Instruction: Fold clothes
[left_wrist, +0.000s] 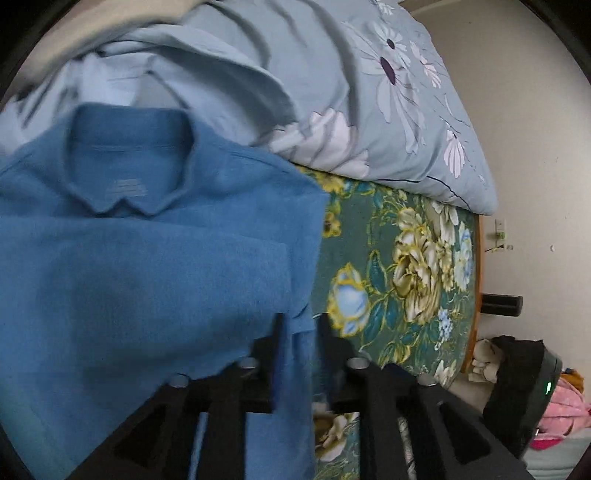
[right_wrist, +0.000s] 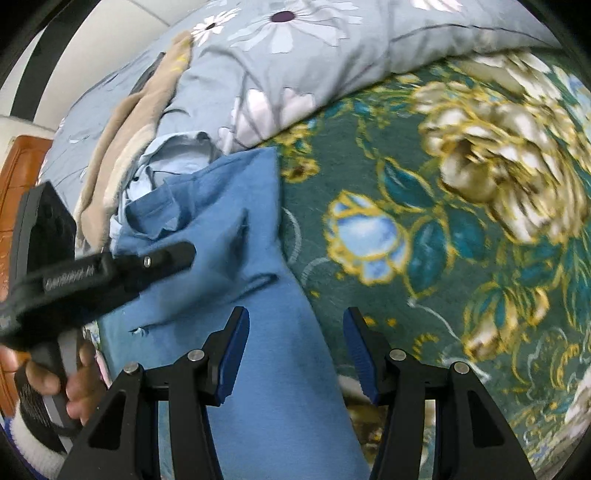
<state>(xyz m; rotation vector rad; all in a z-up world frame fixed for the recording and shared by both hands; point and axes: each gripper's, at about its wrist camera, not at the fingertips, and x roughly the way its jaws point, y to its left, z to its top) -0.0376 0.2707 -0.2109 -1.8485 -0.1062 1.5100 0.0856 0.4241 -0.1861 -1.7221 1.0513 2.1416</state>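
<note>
Shirt: blue shirt (left_wrist: 147, 258) on bed (left_wrist: 399, 258), collar far, long axis toward the fingers.
Left gripper (left_wrist: 299, 354): fingers loosening, hem between.
Right gripper (right_wrist: 295, 350): released, straddling shirt's right edge.

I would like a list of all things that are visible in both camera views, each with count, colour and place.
polo shirt: one, mid blue, collar up, lying on the bedspread.
light shirt: one, pale blue, crumpled behind the polo shirt's collar.
beige cloth: one, tan, beside the light shirt on the quilt.
quilt: one, grey-blue with white flowers, heaped at the far side.
bedspread: one, dark green with yellow flowers, under everything.
pink cloth: one, beyond the bed's edge, low.
left gripper: one, black; polo shirt fabric lies between its fingers.
right gripper: one, black with blue pads, open over the polo shirt.
hand: one, holding the left gripper's handle.
</note>
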